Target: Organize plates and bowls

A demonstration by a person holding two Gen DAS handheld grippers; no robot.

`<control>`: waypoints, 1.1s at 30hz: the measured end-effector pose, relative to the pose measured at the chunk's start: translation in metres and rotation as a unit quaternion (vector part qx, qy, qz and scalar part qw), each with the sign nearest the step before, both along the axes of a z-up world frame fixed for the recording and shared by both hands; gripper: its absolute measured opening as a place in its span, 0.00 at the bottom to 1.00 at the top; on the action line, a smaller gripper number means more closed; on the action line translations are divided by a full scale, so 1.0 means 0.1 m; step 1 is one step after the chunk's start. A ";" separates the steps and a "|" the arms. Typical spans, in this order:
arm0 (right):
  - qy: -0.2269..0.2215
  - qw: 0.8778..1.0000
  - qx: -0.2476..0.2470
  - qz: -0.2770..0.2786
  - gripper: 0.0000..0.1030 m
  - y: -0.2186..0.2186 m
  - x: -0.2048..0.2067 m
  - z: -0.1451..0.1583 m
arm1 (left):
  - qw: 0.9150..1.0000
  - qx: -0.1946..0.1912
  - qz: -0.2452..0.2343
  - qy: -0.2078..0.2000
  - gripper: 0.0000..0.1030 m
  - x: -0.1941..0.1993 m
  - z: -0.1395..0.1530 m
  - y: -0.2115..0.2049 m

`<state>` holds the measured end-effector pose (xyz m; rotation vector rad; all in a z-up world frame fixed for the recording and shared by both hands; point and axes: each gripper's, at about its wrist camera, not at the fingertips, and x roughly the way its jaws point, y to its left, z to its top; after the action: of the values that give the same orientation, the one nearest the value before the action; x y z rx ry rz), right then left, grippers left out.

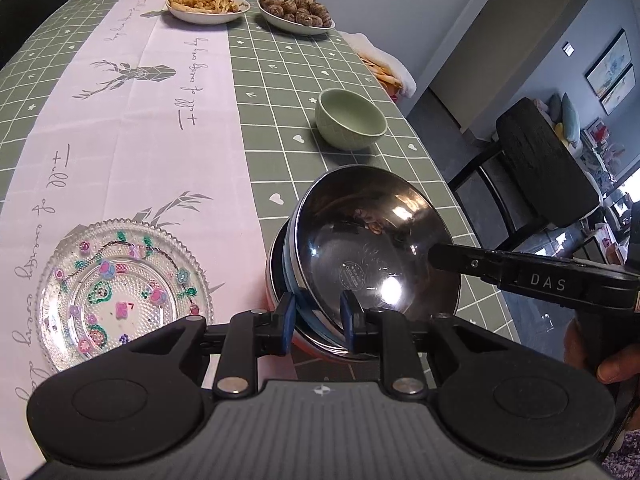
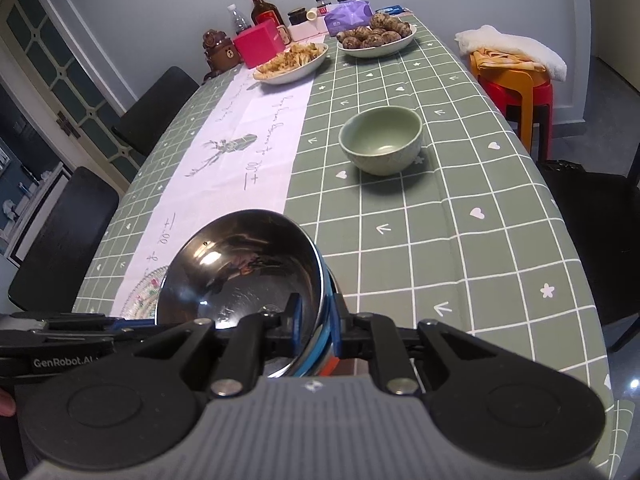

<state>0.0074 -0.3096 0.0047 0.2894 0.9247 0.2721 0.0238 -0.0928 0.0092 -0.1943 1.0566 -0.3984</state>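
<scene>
A stack of steel bowls (image 1: 376, 248) with blue and red outer walls sits tilted near the table's right edge; it also shows in the right wrist view (image 2: 244, 272). My left gripper (image 1: 318, 320) is shut on the near rim of the stack. My right gripper (image 2: 316, 324) is shut on the opposite rim, and it shows from the right in the left wrist view (image 1: 444, 258). A green ceramic bowl (image 1: 351, 124) (image 2: 380, 139) stands empty farther along the table. A clear glass plate (image 1: 120, 292) with painted flowers lies to the left of the stack; only its edge (image 2: 148, 292) shows in the right wrist view.
Two dishes of food (image 1: 208, 4) (image 1: 296, 14) stand at the far end among a pink box (image 2: 258, 46), bottles (image 2: 262, 8) and a purple pack (image 2: 348, 14). Black chairs (image 1: 540, 168) (image 2: 64, 236) flank the table. Stacked stools (image 2: 516, 80) with a towel stand beyond the right edge.
</scene>
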 end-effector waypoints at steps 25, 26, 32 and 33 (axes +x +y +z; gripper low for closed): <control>0.016 1.000 -0.013 0.012 0.26 0.10 0.04 -0.10 | 1.000 -0.007 -0.012 0.017 0.31 0.04 -0.09 0.00; 0.016 1.000 -0.010 0.013 0.29 0.10 0.04 -0.09 | 1.000 -0.010 -0.012 0.019 0.31 0.04 -0.09 0.01; 0.009 1.000 -0.002 0.014 0.30 0.07 0.02 -0.06 | 1.000 -0.024 0.002 0.002 0.31 0.06 -0.04 0.10; 0.006 1.000 0.000 0.013 0.30 0.06 0.02 -0.05 | 1.000 -0.027 0.003 -0.007 0.31 0.06 -0.01 0.12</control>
<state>0.0093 -0.3034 0.0001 0.2787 0.9419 0.2938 0.0298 -0.0812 0.0078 -0.2428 1.0310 -0.4223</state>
